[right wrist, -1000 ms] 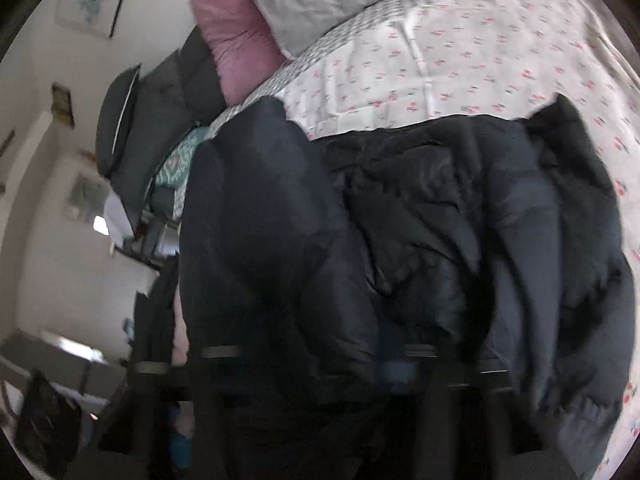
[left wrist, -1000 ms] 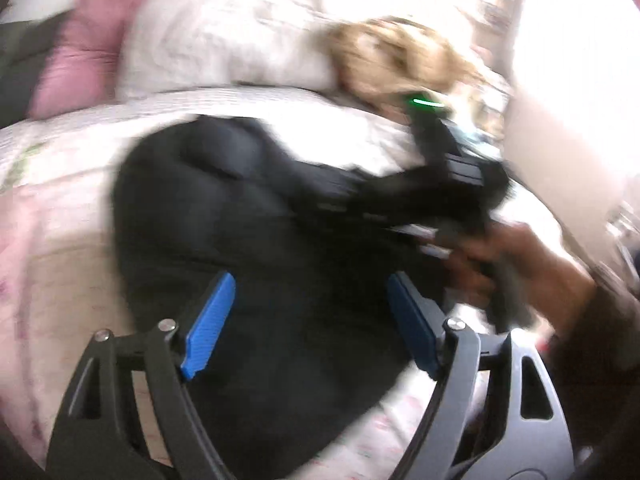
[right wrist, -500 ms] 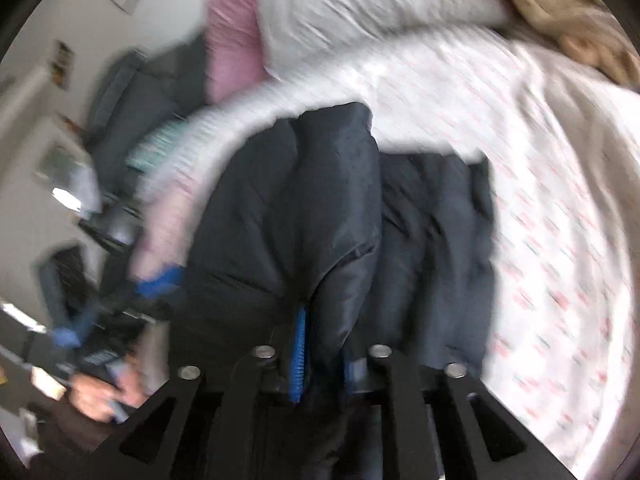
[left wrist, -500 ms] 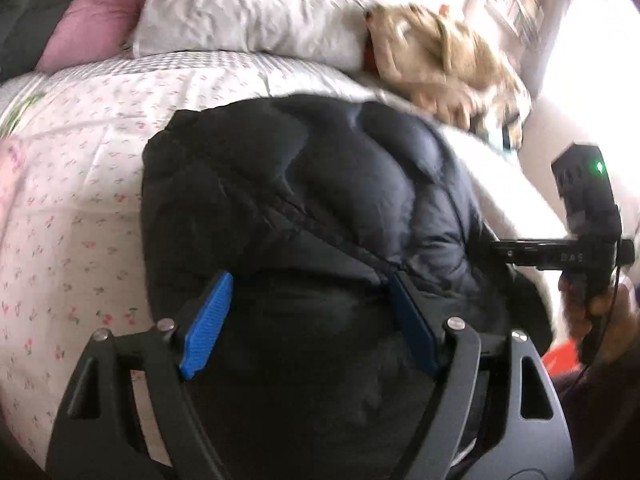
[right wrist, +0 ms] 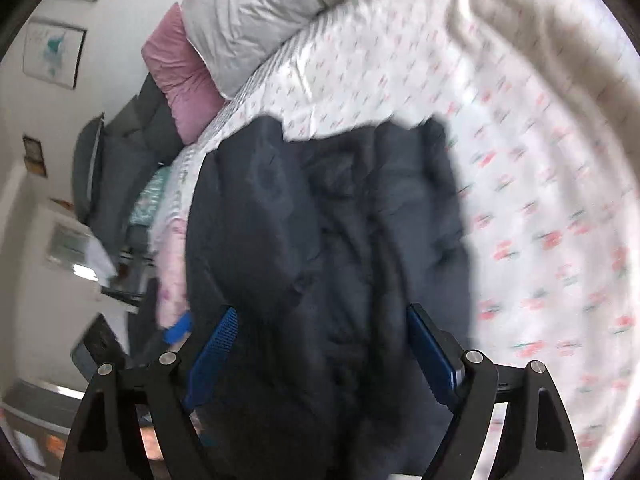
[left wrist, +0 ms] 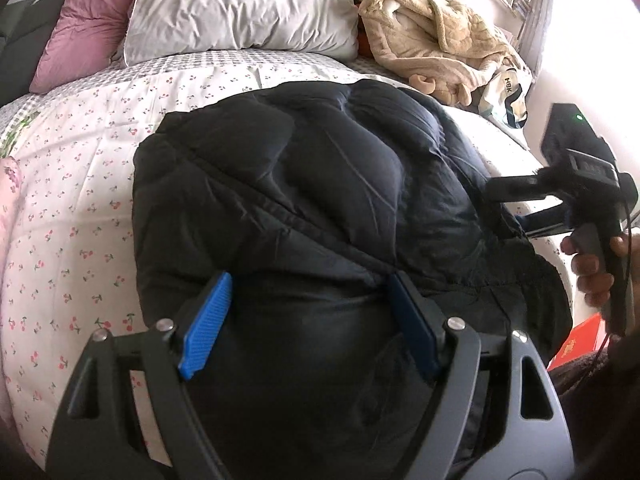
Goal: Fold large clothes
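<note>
A: Left wrist view: black quilted puffer jacket (left wrist: pixel 320 184) lies bunched on the white cherry-print bedspread (left wrist: pixel 80 200), taking up the middle of the bed. Left gripper (left wrist: pixel 308 320) hangs low over the jacket's near edge, blue finger pads (left wrist: pixel 206 324) spread wide, nothing between them.

B: Right gripper (left wrist: pixel 512 200)?

A: At the jacket's right edge, pointing left across it. A bare hand (left wrist: pixel 592 264) wraps its grey handle, fingers curled round the grip. From here its jaws cannot be read.

B: Right wrist view: blurred, but the right gripper's (right wrist: pixel 320 344) jaws stand wide apart over the jacket (right wrist: pixel 320 220), holding nothing.

A: Far side: grey-white crumpled pillow (left wrist: pixel 240 8), pink cushion (left wrist: pixel 88 24) to its left, beige fleece blanket (left wrist: pixel 440 36) heaped far right.
</note>
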A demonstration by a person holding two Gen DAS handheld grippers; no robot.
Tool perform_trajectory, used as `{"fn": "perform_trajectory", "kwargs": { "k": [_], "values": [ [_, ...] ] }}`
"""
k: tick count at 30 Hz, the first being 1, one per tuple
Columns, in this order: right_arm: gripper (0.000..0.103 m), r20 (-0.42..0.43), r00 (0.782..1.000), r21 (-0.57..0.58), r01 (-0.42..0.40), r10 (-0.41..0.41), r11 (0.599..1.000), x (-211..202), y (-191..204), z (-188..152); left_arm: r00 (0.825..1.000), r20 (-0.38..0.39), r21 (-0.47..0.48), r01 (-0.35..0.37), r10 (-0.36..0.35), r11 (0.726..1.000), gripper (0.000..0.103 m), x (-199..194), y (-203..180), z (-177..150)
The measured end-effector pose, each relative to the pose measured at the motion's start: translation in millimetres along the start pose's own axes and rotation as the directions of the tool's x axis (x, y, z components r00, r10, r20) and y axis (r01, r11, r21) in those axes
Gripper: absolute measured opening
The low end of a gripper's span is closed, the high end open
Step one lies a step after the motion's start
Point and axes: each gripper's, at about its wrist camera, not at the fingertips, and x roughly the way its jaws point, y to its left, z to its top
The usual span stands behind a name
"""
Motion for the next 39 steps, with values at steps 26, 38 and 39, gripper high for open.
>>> {"fn": "perform_trajectory", "kwargs": {
  "k": [26, 38, 39],
  "values": [
    [0.083, 0.018, 0.989, 0.063, 0.147, -0.149, 0.987, -44.3, -51.9, 2.2, 0.989, -0.05, -0.49, 0.096, -0.139, 0.866, 0.1, 10.9, 83.6, 6.4],
    [0.095, -0.081, 0.992, 0.231, -0.08, 0.101, 0.97, 15.4, -103.1, 5.3, 0.925, -0.05, -0.711, 0.231, -0.376, 0.664, 0.1, 55.2, 118.1, -29.7],
    [0.097, -0.077, 0.989, 0.24, -0.101, 0.123, 0.965, 20.3, -108.0, 6.7, 0.917, -0.039, -0.719, 0.251, -0.398, 0.648, 0.1, 58.6, 117.8, -30.2]
  ]
}}
